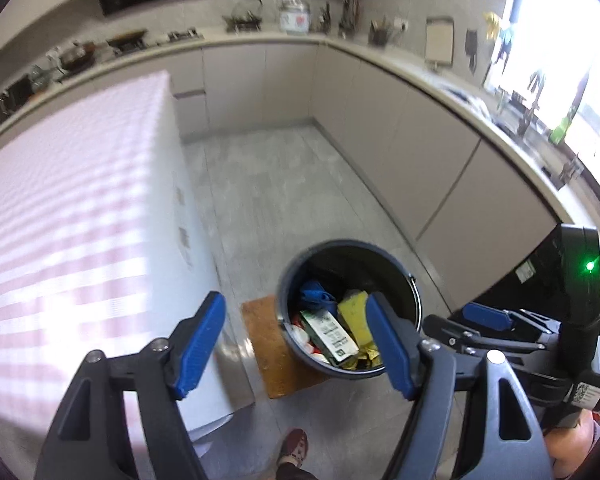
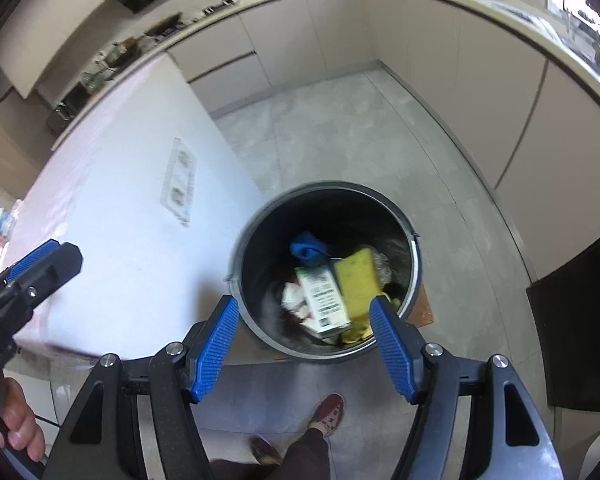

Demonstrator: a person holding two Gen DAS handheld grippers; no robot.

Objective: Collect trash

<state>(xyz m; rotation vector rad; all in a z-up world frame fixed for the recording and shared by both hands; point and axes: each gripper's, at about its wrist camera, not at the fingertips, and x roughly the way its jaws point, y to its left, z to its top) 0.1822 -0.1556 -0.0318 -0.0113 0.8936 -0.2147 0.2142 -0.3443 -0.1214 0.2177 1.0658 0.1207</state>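
Blue pads stand apart on both grippers with nothing between them: the left gripper [image 1: 292, 344] and right gripper [image 2: 302, 344] are open and empty, hovering above the bin [image 2: 236, 264]. No earlier view is given, so only this stance can be told. The trash lies inside the bin on the floor, beside the table [image 2: 120, 200]: a carton [image 2: 324, 300], a yellow sponge [image 2: 358, 280], a blue scrap [image 2: 306, 249] and crumpled wrappers. All of it looks light; the carton is probably stiff enough to pinch across its narrow faces, the sponge soft and squashy. The left view alone shows the mat [image 1: 268, 356] under the bin and the counter clutter; the right view alone shows a hand [image 2: 18, 420] on the left gripper's handle.
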